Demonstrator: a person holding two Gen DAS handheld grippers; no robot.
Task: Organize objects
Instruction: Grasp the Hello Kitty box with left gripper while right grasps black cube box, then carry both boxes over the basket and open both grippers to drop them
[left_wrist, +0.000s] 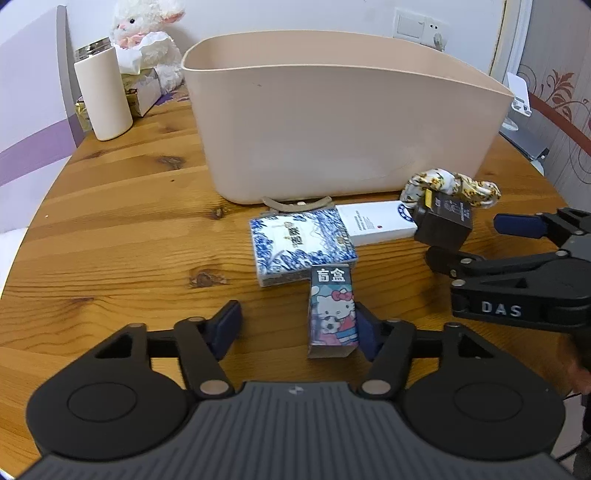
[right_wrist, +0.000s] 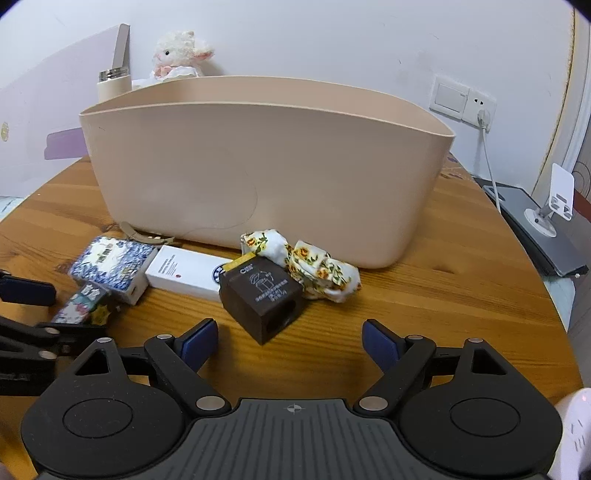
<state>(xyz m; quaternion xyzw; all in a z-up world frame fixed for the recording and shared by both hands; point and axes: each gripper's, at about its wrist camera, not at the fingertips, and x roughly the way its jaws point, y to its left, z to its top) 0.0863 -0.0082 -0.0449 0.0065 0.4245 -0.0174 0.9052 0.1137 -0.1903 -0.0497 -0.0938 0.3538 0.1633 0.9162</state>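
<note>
closing in on the hello kitty box (left_wrist: 334, 312) now, the left gripper (left_wrist: 297, 326) has its fingers spread wide, and the right-side pad looks to be touching the carton's edge while the other pad stands well apart. that box lies flat on the counter (left_wrist: 122, 229), in front of the beige bin (left_wrist: 343, 122), its far end just against the blue-and-white box (left_wrist: 301, 245). to do this well, shift the gripper so the carton sits centred between the pads, then squeeze across its narrow sides, so that it does not twist on the lift over the bin's tall rim.

over to the right gripper (right_wrist: 290, 338), fingers also spread, holding nothing, poised just short of the dark cube box (right_wrist: 264, 295), which rests against the white box (right_wrist: 184, 273) in front of the bin.

the right view alone shows the floral cloth (right_wrist: 314, 266) in full beside the cube, and the wall socket behind the bin. the left view alone shows how the kitty carton sits between the pads; from the right it's a blurred sliver, hard to read.
</note>
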